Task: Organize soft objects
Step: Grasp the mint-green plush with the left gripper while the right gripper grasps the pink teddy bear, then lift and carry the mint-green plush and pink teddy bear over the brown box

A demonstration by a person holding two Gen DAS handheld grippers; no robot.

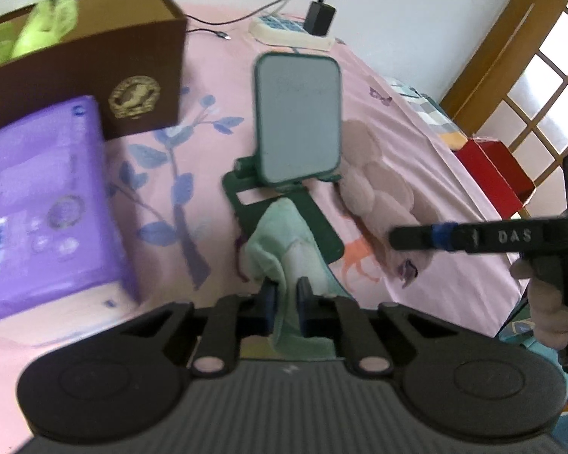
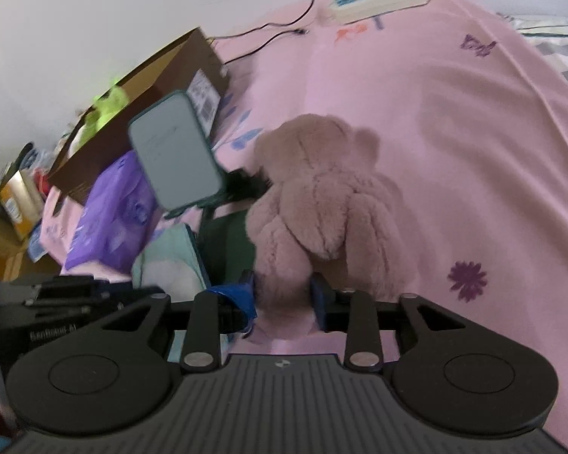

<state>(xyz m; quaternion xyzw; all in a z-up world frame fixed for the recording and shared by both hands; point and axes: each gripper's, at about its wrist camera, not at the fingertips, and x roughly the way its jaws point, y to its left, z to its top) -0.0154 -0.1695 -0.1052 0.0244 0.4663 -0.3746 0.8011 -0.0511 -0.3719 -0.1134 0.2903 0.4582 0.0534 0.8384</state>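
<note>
My left gripper (image 1: 287, 299) is shut on a pale green cloth (image 1: 284, 242) that drapes over the base of a green stand on the pink bed. The cloth also shows in the right wrist view (image 2: 170, 261). My right gripper (image 2: 284, 295) is closed around the lower part of a pinkish-brown teddy bear (image 2: 322, 196) lying on the sheet. The bear also shows in the left wrist view (image 1: 378, 181), with the right gripper (image 1: 409, 236) reaching at it from the right. A brown box (image 1: 94, 60) holds a bright green soft thing (image 1: 49, 19).
A green stand with a grey mirror-like panel (image 1: 299, 117) stands mid-bed. A purple pack (image 1: 45, 204) lies left beside the box. A power strip (image 1: 291, 32) with a charger and cables lies at the back. A red box (image 1: 496, 170) sits off the bed's right edge.
</note>
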